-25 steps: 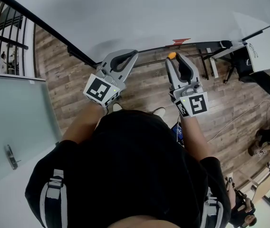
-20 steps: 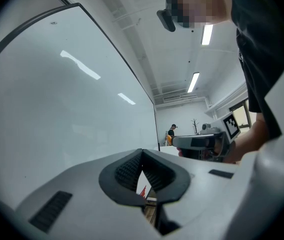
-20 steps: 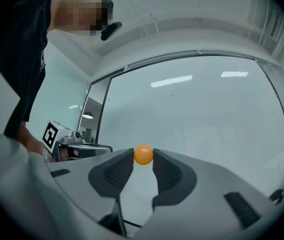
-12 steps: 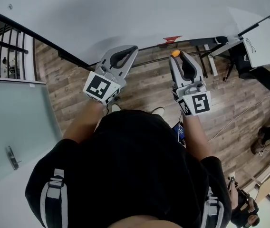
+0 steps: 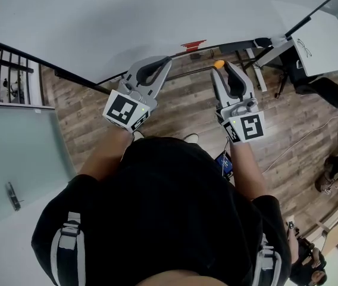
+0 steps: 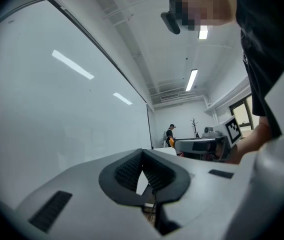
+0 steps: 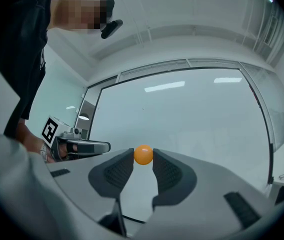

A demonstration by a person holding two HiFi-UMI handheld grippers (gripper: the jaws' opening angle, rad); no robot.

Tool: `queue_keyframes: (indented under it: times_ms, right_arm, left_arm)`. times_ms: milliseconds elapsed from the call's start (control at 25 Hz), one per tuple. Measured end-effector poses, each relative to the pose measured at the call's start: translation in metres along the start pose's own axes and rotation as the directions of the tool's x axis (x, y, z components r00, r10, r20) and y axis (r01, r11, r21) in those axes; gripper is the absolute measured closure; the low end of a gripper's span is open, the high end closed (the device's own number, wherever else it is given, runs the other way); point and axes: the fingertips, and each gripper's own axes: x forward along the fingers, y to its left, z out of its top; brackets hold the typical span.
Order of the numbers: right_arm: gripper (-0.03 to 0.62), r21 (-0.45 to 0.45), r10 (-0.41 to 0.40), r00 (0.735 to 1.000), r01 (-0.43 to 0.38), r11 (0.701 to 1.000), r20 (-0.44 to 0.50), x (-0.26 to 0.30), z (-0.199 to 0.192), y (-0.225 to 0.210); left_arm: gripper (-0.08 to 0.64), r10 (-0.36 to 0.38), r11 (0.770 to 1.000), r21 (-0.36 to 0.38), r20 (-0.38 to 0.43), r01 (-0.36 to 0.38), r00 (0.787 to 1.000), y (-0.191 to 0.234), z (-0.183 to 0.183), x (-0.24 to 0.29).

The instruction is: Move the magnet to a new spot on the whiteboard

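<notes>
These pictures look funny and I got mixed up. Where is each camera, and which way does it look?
Head view: on the person's head, looking steeply down past the whiteboard at the wooden floor; shows black shirt, left gripper, right gripper.
Left gripper view: rides the left gripper, looking along its shut jaws beside the whiteboard; shows the person's arm.
Right gripper view: rides the right gripper, facing the whiteboard; its jaws pinch the orange magnet.
Shared: each gripper view shows the other gripper.
</notes>
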Motion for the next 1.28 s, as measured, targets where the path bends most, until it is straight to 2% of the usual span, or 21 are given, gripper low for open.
queue_keyframes:
  times_ms: [240, 480, 880, 1280]
  right_arm:
    - [0.476, 0.008, -0.012, 1.0, 0.012, 1.0, 0.008, -0.032, 0.005, -0.035]
    - [0.476, 0.013, -0.037, 0.999, 0.037, 0.999, 0.008, -0.044, 0.002, -0.063]
    - [0.476, 0.011, -0.056, 0.998, 0.056, 0.998, -0.004, -0.025, -0.01, -0.104]
    - [0.476, -0.008, -0.079, 0.997, 0.079, 0.997, -0.012, 0.029, -0.016, -0.161]
  left_arm:
    - [0.557, -0.022, 1.0, 0.003, -0.009, 0.022, 1.0, -0.042, 0.002, 0.037]
    - [0.557, -0.038, 0.999, -0.011, -0.021, 0.037, 0.999, -0.06, -0.004, 0.066]
    - [0.557, -0.055, 0.998, -0.031, -0.019, 0.054, 0.998, -0.048, -0.019, 0.114]
    - [0.557, -0.105, 0.993, -0.056, -0.011, 0.104, 0.994, -0.015, -0.027, 0.178]
